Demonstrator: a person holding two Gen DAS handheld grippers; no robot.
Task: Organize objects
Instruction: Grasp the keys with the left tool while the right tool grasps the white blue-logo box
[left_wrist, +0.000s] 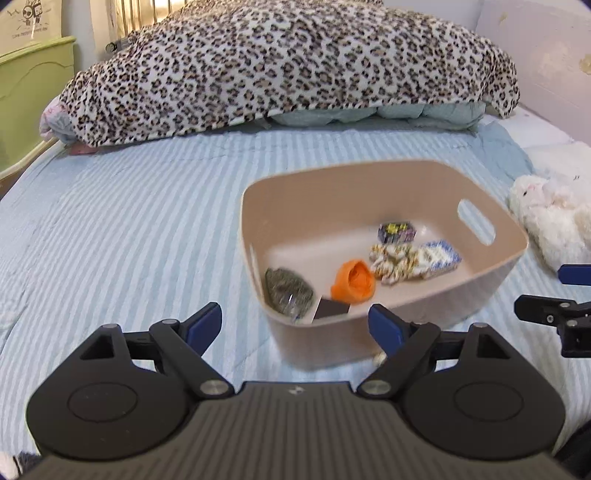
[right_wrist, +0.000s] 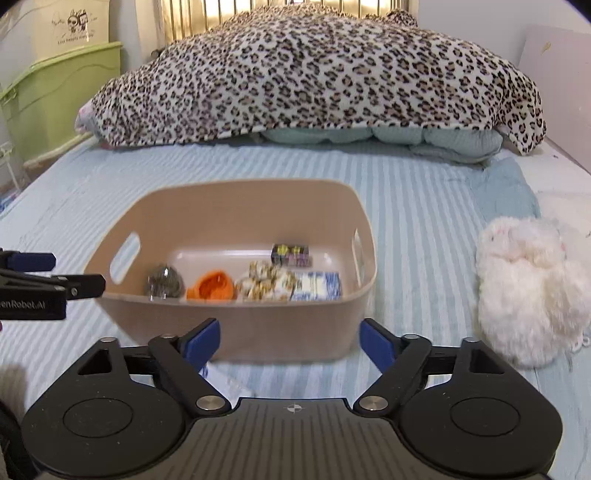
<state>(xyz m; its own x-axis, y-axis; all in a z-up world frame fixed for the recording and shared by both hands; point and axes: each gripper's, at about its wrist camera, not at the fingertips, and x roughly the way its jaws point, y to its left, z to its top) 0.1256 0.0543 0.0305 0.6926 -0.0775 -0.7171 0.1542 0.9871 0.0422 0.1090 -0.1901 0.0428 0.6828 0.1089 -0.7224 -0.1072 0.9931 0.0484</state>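
We hold both grippers tilted down toward the tan bin (right_wrist: 236, 332) on the striped bedsheet (left_wrist: 129, 229). Left gripper (left_wrist: 295, 325): jaws spread, nothing between them, just short of the bin's near wall. Right gripper (right_wrist: 290, 341): jaws spread, empty, before the same wall. Inside the bin: orange cloth (right_wrist: 212, 286), grey bundle (right_wrist: 164, 282), patterned packet (right_wrist: 267, 284), blue box (right_wrist: 317, 286), small dark box (right_wrist: 291, 254). Right of the bin: white plush toy (right_wrist: 528, 295). Behind the bin: leopard blanket (right_wrist: 314, 74).

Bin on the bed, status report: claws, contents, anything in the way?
Left claw and right claw open, empty. Bin holds small items, orange one included. White plush beside bin, not blocking.
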